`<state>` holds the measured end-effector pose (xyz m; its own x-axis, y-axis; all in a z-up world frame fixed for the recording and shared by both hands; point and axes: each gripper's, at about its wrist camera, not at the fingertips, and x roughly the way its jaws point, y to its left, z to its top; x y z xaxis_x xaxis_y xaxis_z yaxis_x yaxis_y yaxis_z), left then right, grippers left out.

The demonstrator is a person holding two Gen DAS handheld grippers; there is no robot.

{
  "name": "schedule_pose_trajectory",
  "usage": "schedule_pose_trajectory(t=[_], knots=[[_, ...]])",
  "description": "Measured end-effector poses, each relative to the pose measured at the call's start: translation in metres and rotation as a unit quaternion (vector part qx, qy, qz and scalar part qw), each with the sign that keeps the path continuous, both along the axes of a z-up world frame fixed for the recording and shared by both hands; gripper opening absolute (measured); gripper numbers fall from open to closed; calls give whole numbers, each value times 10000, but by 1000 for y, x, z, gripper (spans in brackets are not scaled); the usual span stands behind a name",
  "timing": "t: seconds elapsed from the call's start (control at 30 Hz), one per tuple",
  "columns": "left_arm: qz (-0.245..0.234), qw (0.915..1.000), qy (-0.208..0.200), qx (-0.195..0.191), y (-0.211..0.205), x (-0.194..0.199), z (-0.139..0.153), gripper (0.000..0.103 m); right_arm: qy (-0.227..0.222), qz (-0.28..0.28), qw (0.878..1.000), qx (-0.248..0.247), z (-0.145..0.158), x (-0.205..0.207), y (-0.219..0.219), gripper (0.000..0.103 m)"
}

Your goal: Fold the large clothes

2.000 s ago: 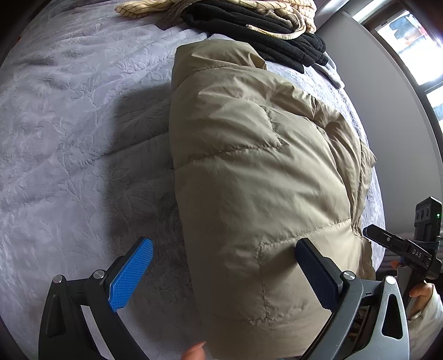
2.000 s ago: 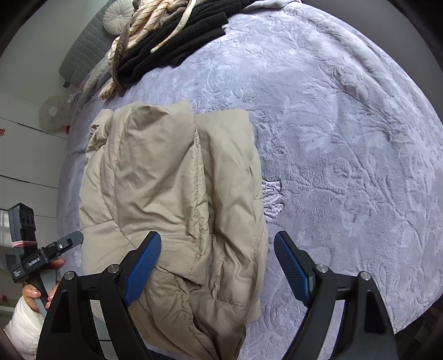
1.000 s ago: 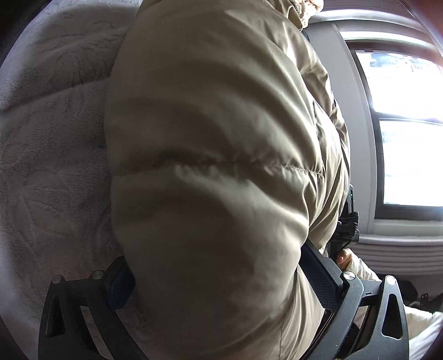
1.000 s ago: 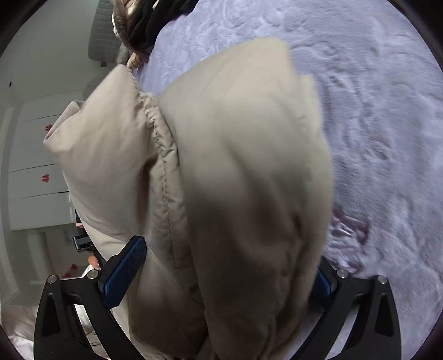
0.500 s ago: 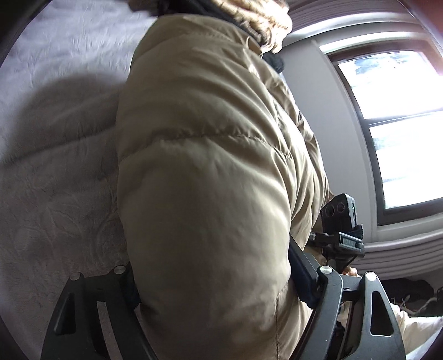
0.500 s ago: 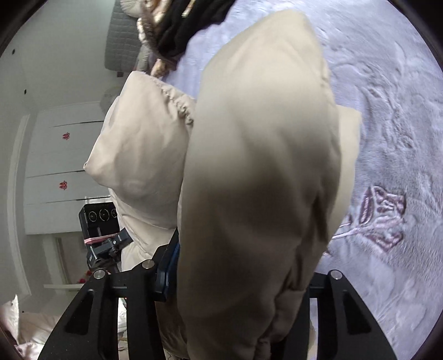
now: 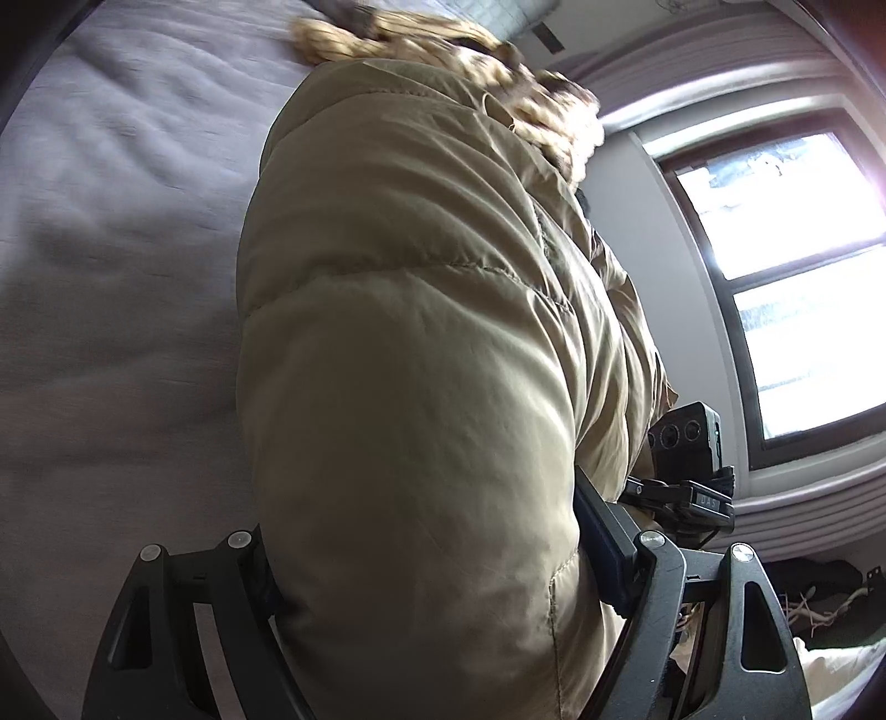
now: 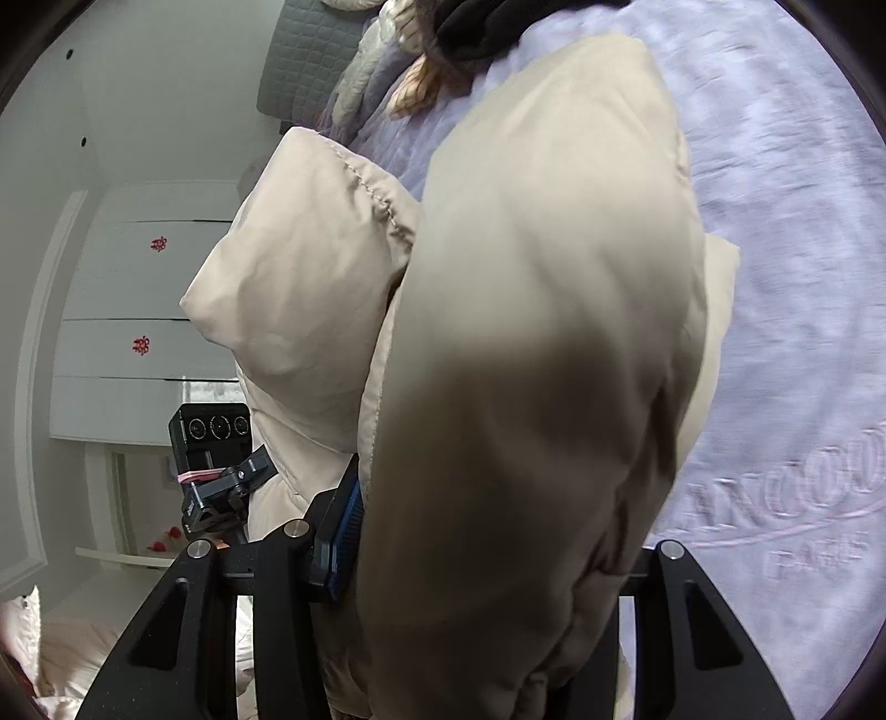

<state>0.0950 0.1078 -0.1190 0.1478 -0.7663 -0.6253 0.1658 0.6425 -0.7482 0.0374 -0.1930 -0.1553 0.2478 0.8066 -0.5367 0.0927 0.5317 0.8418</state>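
khaki quilted nylon fills both views: the puffer jacket point(image 7: 421, 387) is bunched above the bed, clamped in the left gripper point(image 7: 426, 559) at one side and in the right gripper point(image 8: 487, 548) at the other. under it spreads a lilac embossed bedspread point(image 8: 803, 277) with raised lettering. a pile of black and cream clothes point(image 8: 459, 27) lies at the far end by a grey quilted headboard point(image 8: 304, 50). a white wardrobe point(image 8: 138, 277) with red emblems faces a bright window point(image 7: 786, 277).
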Motion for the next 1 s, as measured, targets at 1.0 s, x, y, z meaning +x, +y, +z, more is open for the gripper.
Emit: schedule_pose_trajectory(t=[1.0], knots=[[707, 9766, -1161, 1667, 90, 55, 3, 61, 89, -788, 9775, -1954, 34, -3, 81, 55]])
